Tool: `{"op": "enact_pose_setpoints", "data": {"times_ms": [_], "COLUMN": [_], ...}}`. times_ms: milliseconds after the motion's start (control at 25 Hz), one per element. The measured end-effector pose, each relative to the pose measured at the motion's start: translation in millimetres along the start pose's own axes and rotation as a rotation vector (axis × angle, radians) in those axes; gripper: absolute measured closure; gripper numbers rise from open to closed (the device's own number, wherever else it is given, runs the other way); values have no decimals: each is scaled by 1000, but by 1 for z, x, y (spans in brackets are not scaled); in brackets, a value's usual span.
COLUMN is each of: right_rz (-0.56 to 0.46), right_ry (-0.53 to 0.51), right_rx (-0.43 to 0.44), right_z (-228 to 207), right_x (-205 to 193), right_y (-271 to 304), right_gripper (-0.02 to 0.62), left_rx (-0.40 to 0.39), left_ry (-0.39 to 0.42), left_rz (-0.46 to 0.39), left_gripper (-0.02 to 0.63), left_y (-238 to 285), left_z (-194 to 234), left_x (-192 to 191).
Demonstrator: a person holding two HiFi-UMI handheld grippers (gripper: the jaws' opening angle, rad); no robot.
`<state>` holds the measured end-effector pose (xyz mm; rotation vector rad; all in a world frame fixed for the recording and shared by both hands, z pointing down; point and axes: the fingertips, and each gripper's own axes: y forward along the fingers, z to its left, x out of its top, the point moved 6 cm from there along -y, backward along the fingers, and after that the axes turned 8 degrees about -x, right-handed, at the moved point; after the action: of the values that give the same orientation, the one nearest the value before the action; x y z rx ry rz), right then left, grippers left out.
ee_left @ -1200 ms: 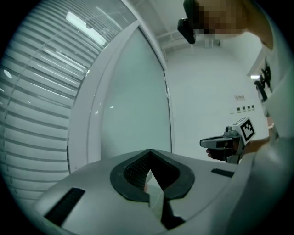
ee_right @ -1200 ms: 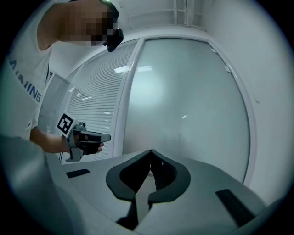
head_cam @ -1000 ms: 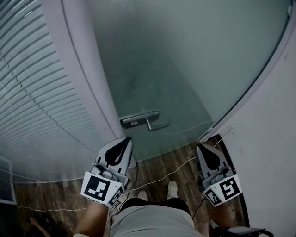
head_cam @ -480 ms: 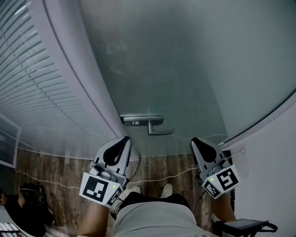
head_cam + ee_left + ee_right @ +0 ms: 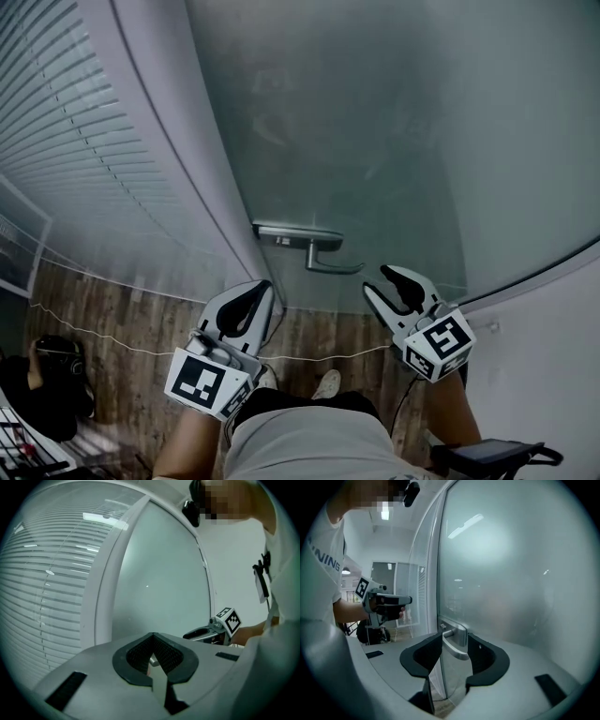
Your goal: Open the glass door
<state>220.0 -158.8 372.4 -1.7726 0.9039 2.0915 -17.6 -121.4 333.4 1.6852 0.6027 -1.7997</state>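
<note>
A frosted glass door [image 5: 375,141] stands closed directly ahead of the person, its smooth, pale grey-green pane set between a white post [image 5: 173,141] on the left and a white wall [image 5: 562,356] on the right. At the door's left edge, near the post, a brushed-metal lock plate [image 5: 298,234] carries a slim lever handle [image 5: 330,266] that runs level to the right and ends in a small hook. The right gripper [image 5: 379,284] is near the handle and aimed at it, its black-lined jaws opening and standing wide apart; its own view shows the lever framed in the gap, with neither pad touching it. The left gripper [image 5: 260,287] hangs near the foot of the post, its ribbed jaws pressed together at the tips with nothing between them. Left of the post, horizontal white blinds [image 5: 66,141] show in narrow slats behind a clear glass panel. Below lies a dark wood-grain floor [image 5: 122,319], crossed by a thin white cable [image 5: 112,339].
</note>
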Motion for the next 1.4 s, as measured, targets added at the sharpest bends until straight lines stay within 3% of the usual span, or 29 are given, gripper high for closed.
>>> {"op": "enact_pose_setpoints", "data": {"times_ms": [280, 560, 720, 1400], "right_rz": [175, 239, 243, 216], "right_ry": [-79, -117, -127, -98], "right_rx": [41, 1, 20, -22], "right_z": [-4, -10, -6, -11], "right_x": [-30, -41, -41, -57], "right_y": [38, 54, 56, 59], "right_gripper": [403, 405, 439, 444], "left_rx": [9, 27, 31, 21], "left_ry": [-18, -38, -44, -49], "left_rz": [29, 48, 48, 33], "left_gripper": [606, 606, 606, 606], "left_y": [-3, -10, -11, -3], "left_z": [0, 4, 6, 4], "left_x": [-9, -16, -18, -30]}}
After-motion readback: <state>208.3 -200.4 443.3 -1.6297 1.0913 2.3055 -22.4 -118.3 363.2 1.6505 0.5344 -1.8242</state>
